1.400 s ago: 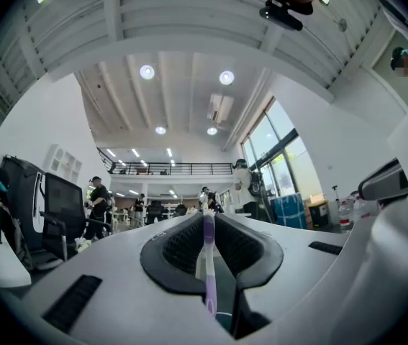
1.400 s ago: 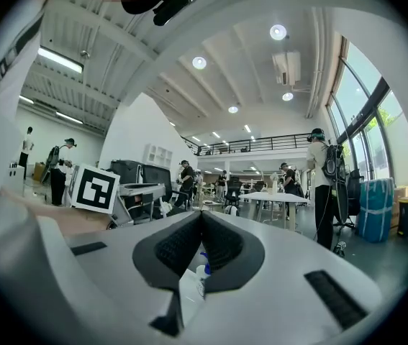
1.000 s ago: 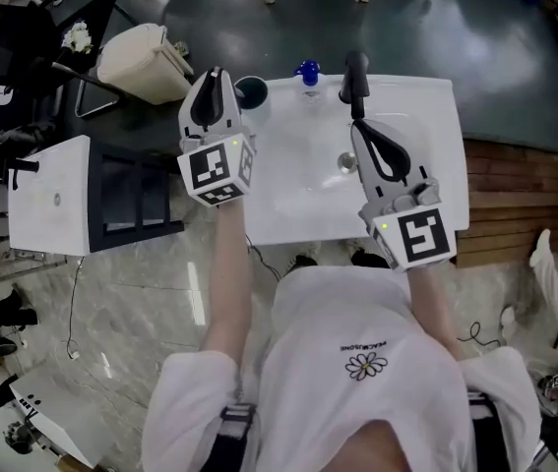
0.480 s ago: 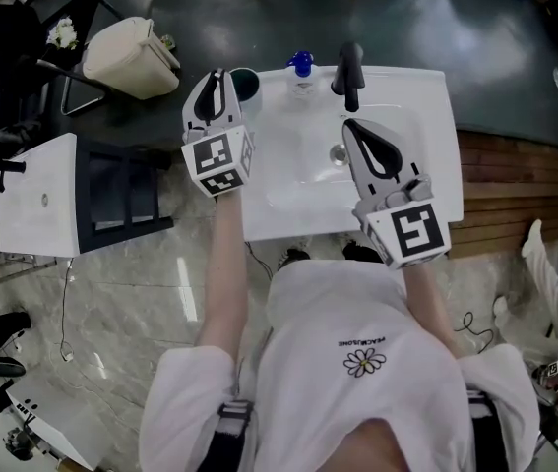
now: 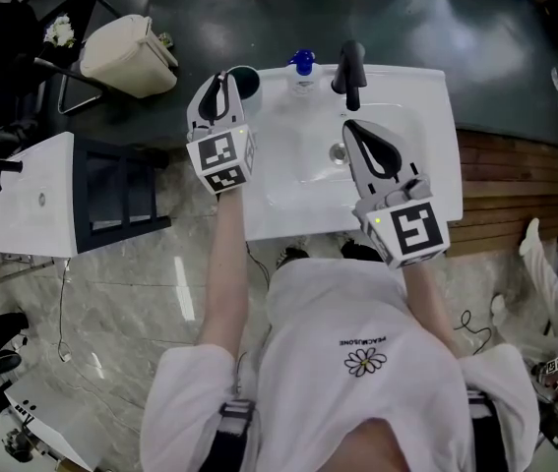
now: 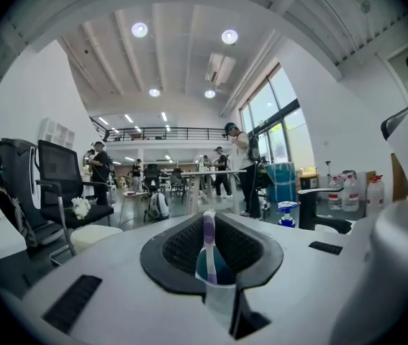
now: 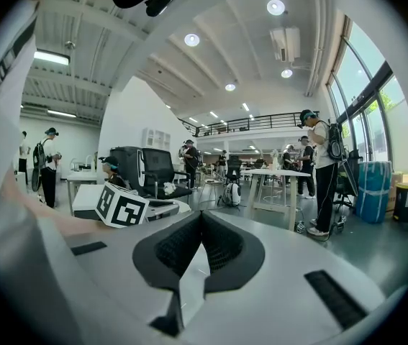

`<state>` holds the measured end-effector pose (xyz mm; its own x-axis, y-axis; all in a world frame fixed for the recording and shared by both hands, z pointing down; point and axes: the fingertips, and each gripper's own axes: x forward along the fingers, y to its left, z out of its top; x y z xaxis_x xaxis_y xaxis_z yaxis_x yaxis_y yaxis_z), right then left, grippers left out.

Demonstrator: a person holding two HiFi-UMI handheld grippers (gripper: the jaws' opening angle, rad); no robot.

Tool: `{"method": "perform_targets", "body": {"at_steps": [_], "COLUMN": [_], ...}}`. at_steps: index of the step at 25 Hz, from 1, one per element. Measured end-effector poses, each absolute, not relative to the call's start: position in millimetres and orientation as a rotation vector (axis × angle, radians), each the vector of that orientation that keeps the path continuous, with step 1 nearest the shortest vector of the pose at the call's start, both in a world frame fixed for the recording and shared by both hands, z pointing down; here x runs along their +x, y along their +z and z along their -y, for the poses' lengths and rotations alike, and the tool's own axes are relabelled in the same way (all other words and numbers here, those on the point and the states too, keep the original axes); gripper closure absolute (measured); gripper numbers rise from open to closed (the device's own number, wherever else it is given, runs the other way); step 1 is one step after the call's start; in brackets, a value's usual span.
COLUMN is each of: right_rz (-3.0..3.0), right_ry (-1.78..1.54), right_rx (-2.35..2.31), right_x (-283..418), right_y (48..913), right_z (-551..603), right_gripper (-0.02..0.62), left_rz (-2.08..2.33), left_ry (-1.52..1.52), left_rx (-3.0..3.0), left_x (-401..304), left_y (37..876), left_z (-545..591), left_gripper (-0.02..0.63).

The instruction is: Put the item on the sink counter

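Two hand-held grippers reach forward from a person in a white shirt. The left gripper (image 5: pixel 221 79) is clamped on a small cup (image 6: pixel 216 287) with a teal inside. A purple and white toothbrush (image 6: pixel 209 239) stands upright in the cup.

From above, the cup (image 5: pixel 247 85) sits at the rear left corner of a white sink counter (image 5: pixel 426 146). Whether it touches the surface or hangs just above it cannot be told.

The right gripper (image 7: pixel 198 218) has its jaws together with nothing between them. It is held over the basin, near the drain (image 5: pixel 338 152).

At the back of the counter stand a black faucet (image 5: pixel 350 72) and, just left of it, a blue-capped bottle (image 5: pixel 303 70). On the dark floor beyond the counter's left side is a cream-coloured bin (image 5: pixel 126 55).
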<state>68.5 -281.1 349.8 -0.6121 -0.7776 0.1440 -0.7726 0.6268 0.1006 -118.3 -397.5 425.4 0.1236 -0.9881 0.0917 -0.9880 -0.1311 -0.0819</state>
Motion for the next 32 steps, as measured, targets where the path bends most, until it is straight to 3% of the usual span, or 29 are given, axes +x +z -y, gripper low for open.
{"method": "perform_targets", "body": {"at_steps": [14, 18, 32], "right_rz": [2.692, 2.704, 2.748], "right_ry": [-0.060, -0.061, -0.073], "right_rx": [1.230, 1.225, 1.209], "right_x": [60, 60, 58], "right_y": [353, 351, 344], "right_z": [280, 279, 274], "right_gripper": [0.584, 0.583, 0.583], "left_rz": [-2.078, -2.051, -1.976], "left_ry": [-0.248, -0.230, -0.082], "left_rx": [-2.289, -2.244, -2.187], "left_x": [-122, -121, -105], "left_y": [424, 410, 346], "left_z": [398, 393, 367], "left_gripper": [0.546, 0.481, 0.476]}}
